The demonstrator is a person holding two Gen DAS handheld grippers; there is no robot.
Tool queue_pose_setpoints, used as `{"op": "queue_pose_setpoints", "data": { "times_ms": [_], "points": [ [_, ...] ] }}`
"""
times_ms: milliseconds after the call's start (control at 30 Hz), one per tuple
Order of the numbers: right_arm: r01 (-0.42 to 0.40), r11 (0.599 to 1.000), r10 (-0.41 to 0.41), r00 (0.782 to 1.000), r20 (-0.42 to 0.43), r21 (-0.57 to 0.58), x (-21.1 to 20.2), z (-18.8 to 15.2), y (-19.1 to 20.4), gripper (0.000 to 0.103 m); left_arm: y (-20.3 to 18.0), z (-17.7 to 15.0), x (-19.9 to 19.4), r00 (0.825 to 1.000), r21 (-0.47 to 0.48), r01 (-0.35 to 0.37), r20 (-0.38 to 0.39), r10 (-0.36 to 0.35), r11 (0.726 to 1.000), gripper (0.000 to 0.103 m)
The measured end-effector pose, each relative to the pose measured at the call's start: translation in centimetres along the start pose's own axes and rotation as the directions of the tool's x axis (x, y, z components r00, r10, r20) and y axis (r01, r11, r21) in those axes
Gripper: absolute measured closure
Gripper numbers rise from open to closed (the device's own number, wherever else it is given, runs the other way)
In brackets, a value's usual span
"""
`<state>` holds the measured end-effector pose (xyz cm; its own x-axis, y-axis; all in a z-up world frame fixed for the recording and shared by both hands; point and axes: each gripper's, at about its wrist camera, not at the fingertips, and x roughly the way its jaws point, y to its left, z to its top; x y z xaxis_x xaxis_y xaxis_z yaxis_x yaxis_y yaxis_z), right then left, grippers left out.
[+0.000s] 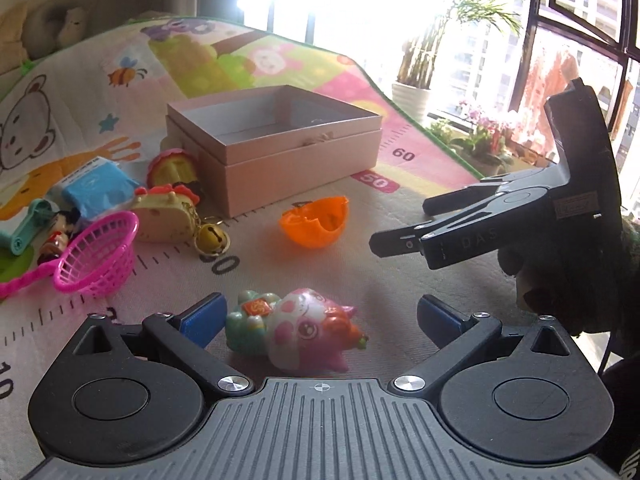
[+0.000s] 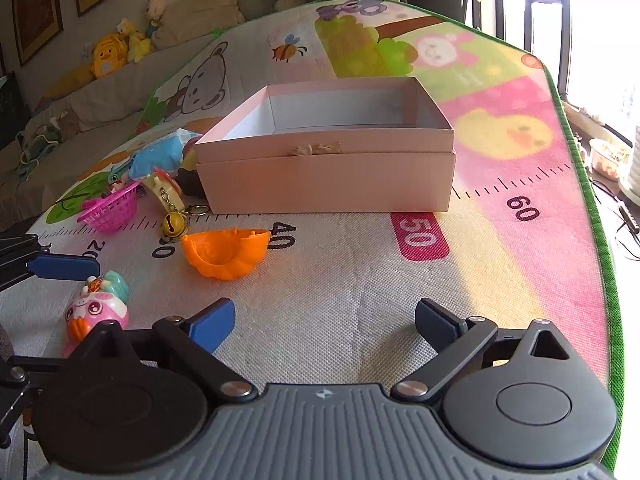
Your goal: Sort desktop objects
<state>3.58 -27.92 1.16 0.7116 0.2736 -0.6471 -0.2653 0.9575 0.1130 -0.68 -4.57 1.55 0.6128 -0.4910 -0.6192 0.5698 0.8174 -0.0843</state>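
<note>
Padded cartoon play mat (image 2: 500, 280) covers the desk, printed with a ruler scale, bear, bee and duck. Pink cardboard box (image 2: 328, 176) sits open-topped near mat centre; nothing visible inside it from either view. Beyond the mat, a sofa with plush toys (image 2: 108, 54) in the right wrist view and potted plants (image 1: 416, 76) by a bright window in the left wrist view.

Left tool (image 1: 316, 320) jaws wide, blue pads either side of a pink pig figurine (image 1: 296, 330) lying on its side; pads not touching it as far as I can tell. Right tool (image 2: 324, 322) jaws wide too, only bare mat between them, pointing toward the box front; seen side-on in the left wrist view at (image 1: 400, 236).

Orange shell half (image 2: 226, 252) lies open side up on the mat between the tools and the box, near the 40 mark, clear of everything else.

Clutter left of the box: pink mesh basket (image 1: 98, 254) with a long handle, blue packet (image 1: 100, 190), teal plastic piece (image 1: 26, 230), small doll figure (image 1: 60, 236), cream toy with red trim (image 1: 166, 212) on a chain with a brass bell (image 1: 212, 240), and a red-yellow round toy (image 1: 172, 166) right against the box's left corner. These crowd together, several touching.
</note>
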Motion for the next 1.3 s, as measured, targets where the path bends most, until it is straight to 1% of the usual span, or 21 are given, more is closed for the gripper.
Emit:
{"op": "queue_pose_setpoints", "data": {
  "times_ms": [67,100,200,233,333,400,467,500,533,600,700,800,833,867,900,933,1033,1100,1167,1233,1300],
  "points": [
    [0.002,1.0,-0.002,1.0,-0.001,-0.003,0.0,0.0,0.0,0.005,0.0,-0.1,-0.2,1.0,-0.003,0.019,0.0,-0.019,1.0,0.0],
    [0.003,1.0,-0.003,1.0,-0.001,-0.003,0.0,0.0,0.0,0.005,0.0,-0.2,-0.2,1.0,-0.004,0.01,-0.001,-0.011,1.0,0.0],
    [0.004,1.0,-0.004,1.0,0.0,0.0,0.0,0.0,0.0,0.005,0.1,-0.1,0.4,0.995,-0.029,-0.091,-0.03,0.09,0.995,0.0],
    [0.003,1.0,-0.003,1.0,0.0,0.001,0.0,0.1,-0.1,0.005,0.2,-0.1,0.6,0.993,-0.045,-0.113,-0.039,0.111,0.993,0.0],
    [0.008,1.0,-0.008,1.0,-0.005,-0.002,0.0,0.2,-0.1,0.005,0.6,-0.1,1.0,0.992,-0.094,-0.124,-0.039,0.121,0.988,0.0],
    [-0.009,1.0,0.009,1.0,-0.019,-0.011,-0.5,0.7,0.0,0.005,0.3,-0.1,1.0,0.99,-0.091,-0.141,-0.032,0.139,0.986,0.001],
    [-0.075,0.997,0.074,0.997,-0.027,-0.029,-1.4,1.7,0.4,0.005,0.0,-0.1,0.8,0.989,-0.078,-0.148,-0.028,0.146,0.986,0.014],
    [-0.105,0.993,0.104,0.994,-0.026,-0.048,-1.9,2.4,0.9,0.005,0.0,-0.1,0.8,0.989,-0.082,-0.143,-0.031,0.141,0.986,0.027],
    [-0.124,0.99,0.122,0.992,-0.025,-0.074,-2.2,3.0,1.5,0.005,-0.1,-0.2,0.7,0.99,-0.09,-0.142,-0.031,0.14,0.986,0.027],
    [-0.126,0.983,0.123,0.992,-0.031,-0.13,-2.1,4.1,3.0,0.005,-0.1,-0.3,0.4,0.989,-0.103,-0.146,-0.018,0.145,0.984,0.028],
    [-0.137,0.977,0.125,0.989,-0.081,-0.162,-0.3,5.3,4.7,0.006,-0.2,-0.7,-0.3,0.987,-0.111,-0.16,0.002,0.161,0.981,0.029],
    [-0.125,0.977,0.103,0.986,-0.129,-0.173,2.4,6.0,5.8,0.014,0.0,-1.1,-0.7,0.984,-0.122,-0.175,-0.002,0.176,0.977,0.029],
    [-0.119,0.979,0.095,0.984,-0.151,-0.165,3.4,6.1,5.9,0.02,0.1,-1.2,-0.8,0.984,-0.127,-0.179,-0.005,0.18,0.976,0.029],
    [-0.118,0.981,0.09,0.981,-0.174,-0.156,4.2,6.2,6.0,0.032,0.2,-1.3,-0.9,0.983,-0.13,-0.183,-0.006,0.184,0.974,0.029],
    [-0.114,0.982,0.083,0.977,-0.198,-0.149,4.8,6.0,6.0,0.04,0.2,-1.3,-1.0,0.982,-0.131,-0.187,-0.008,0.188,0.974,0.029],
    [-0.108,0.984,0.077,0.974,-0.211,-0.14,5.0,6.0,5.8,0.044,0.2,-1.3,-1.2,0.981,-0.129,-0.194,-0.007,0.195,0.972,0.03],
    [-0.121,0.977,0.087,0.978,-0.189,-0.176,2.9,5.7,5.7,0.044,0.1,-0.9,-2.2,0.977,-0.116,-0.209,0.009,0.211,0.971,0.032],
    [-0.14,0.962,0.103,0.981,-0.163,-0.235,0.0,5.6,5.5,0.044,-0.1,0.0,-3.1,0.976,-0.096,-0.214,0.029,0.217,0.972,0.034],
    [-0.163,0.946,0.131,0.983,-0.13,-0.281,-3.6,5.9,5.1,0.044,-0.4,1.8,-4.3,0.971,-0.06,-0.225,0.074,0.229,0.973,0.035],
    [-0.172,0.94,0.159,0.985,-0.07,-0.294,-7.1,7.0,4.3,0.044,-0.8,4.1,-5.3,0.962,-0.021,-0.237,0.133,0.237,0.971,0.035],
    [-0.145,0.955,0.159,0.987,0.034,-0.257,-10.6,9.5,2.7,0.044,-1.2,6.9,-5.7,0.949,0.021,-0.251,0.2,0.242,0.968,0.035]
  ]
}}
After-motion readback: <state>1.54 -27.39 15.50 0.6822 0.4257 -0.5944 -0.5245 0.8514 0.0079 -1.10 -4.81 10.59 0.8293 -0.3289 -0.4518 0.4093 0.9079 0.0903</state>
